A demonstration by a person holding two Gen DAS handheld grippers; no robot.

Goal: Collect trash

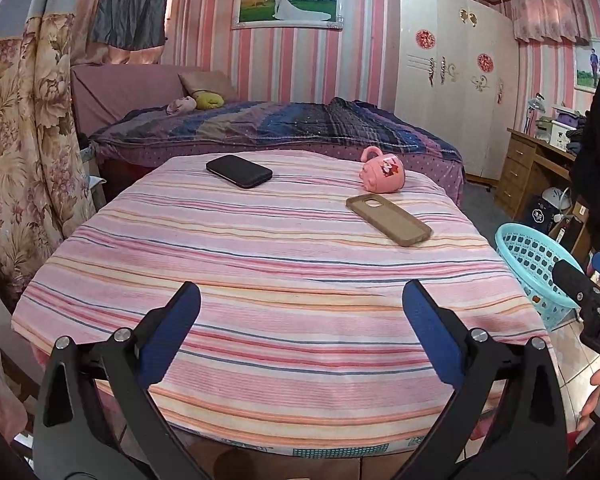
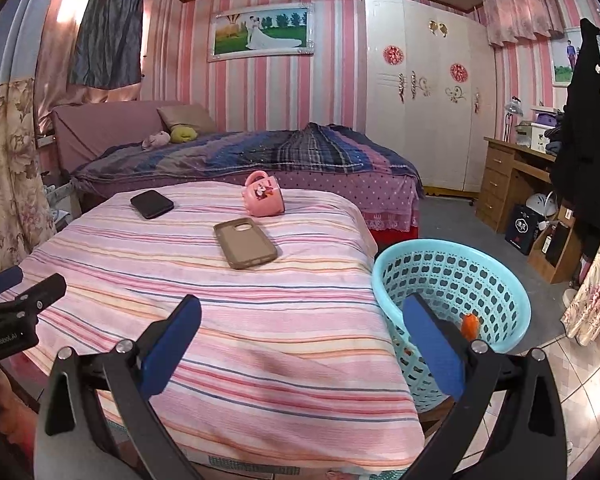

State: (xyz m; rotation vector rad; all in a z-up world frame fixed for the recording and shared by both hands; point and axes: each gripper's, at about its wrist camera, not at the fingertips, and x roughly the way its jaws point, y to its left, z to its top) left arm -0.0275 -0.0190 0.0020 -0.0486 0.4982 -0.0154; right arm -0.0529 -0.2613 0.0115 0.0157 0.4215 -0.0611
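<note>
1. You get even, soft indoor light in both views, tinted pink.
2. Daylight glows through the curtain (image 2: pixel 72 4) at upper left and blows out to glare there.
3. Shadows on the striped cloth (image 1: pixel 284 264) are faint.
4. Fisheye bending curves the edges, and the corners go black.
5. Focus holds sharp mid-frame; the far desk (image 2: pixel 512 176) looks soft.

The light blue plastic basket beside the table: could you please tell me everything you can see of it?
The light blue plastic basket is round, with a smooth rolled rim and walls pierced by rows of small cut-out holes. It stands upright on the floor, close against the right edge of the table with the pink striped cloth. Inside, a small orange piece lies near the bottom. The open right gripper is nearby, one finger overlapping the basket in view; neither gripper holds the basket.
</note>
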